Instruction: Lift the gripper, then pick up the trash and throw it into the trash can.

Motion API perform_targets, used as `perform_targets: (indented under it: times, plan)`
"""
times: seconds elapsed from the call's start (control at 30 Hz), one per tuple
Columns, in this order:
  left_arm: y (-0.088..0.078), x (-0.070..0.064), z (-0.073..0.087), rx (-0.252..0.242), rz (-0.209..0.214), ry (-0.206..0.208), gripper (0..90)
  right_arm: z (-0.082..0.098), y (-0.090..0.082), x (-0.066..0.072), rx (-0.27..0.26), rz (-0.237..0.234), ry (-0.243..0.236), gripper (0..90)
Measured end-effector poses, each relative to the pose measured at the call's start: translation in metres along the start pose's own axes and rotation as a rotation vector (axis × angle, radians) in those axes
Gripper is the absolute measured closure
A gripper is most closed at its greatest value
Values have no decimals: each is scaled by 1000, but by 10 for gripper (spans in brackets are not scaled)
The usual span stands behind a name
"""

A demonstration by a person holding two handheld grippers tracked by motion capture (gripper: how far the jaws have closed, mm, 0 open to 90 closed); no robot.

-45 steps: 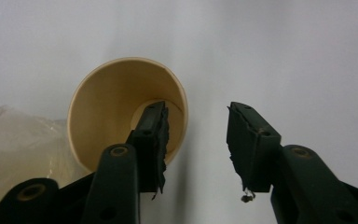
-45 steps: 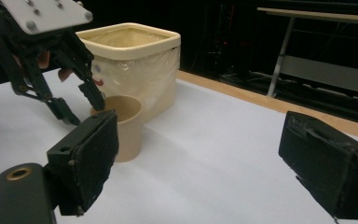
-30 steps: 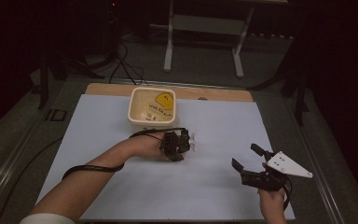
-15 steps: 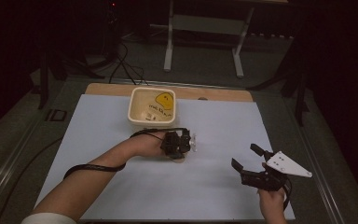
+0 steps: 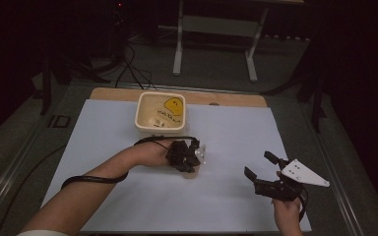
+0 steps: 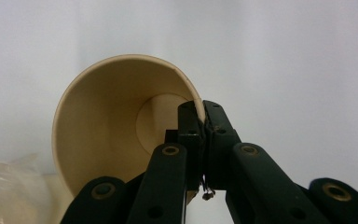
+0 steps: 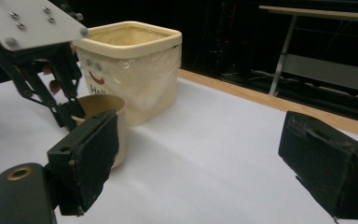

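Matt paper cup (image 6: 112,140), smooth inside. Cream plastic tub (image 7: 135,65) w/ glossy film liner. Matt white table sheet (image 5: 226,196); wood edge strip (image 5: 226,98).

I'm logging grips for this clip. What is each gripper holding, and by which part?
The left gripper pinches the paper cup by its rim. The right gripper holds nothing, jaws open.

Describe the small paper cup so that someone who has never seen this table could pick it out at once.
Start at the white sheet covering the table, then find the cream square plastic tub near its far edge. Just in front of it stands the small tan paper cup, its rim pinched by the left gripper. Unlike the tub, it is round, plain and much shorter.
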State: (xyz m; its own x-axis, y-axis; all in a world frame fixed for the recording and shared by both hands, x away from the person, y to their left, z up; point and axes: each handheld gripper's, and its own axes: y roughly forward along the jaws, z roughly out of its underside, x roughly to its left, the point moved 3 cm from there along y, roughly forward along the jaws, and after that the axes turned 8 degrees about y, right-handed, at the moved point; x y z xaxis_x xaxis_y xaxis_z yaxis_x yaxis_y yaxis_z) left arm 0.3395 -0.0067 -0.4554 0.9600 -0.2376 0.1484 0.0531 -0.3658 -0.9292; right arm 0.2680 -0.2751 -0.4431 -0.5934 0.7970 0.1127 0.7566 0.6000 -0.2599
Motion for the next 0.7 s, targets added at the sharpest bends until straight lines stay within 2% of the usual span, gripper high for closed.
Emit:
perform_targets:
  times: [0.1, 0.33, 0.47, 0.5, 0.63, 0.67, 0.7]
  plan:
    - [-5, -3, 0, -3, 14, 8, 886, 0, 0, 0, -2, 1, 1, 121]
    - [-36, -14, -5, -43, 24, 34, 887, -1, 0, 0, -4, 2, 4, 121]
    - [-48, -17, -4, -40, 12, 43, 887, -1, 0, 1, -2, -1, 4, 121]
    - [-52, -18, -4, -46, 25, 39, 887, -1, 0, 1, -3, 1, 4, 121]
    - [-62, -20, -4, -42, 6, 48, 887, -1, 0, 1, -5, 1, 6, 120]
    - [-65, -21, -4, -46, 16, 42, 887, -1, 0, 1, -4, 2, 6, 120]
    - [-68, -22, -4, -45, 11, 53, 887, -1, 0, 1, -4, 2, 7, 121]
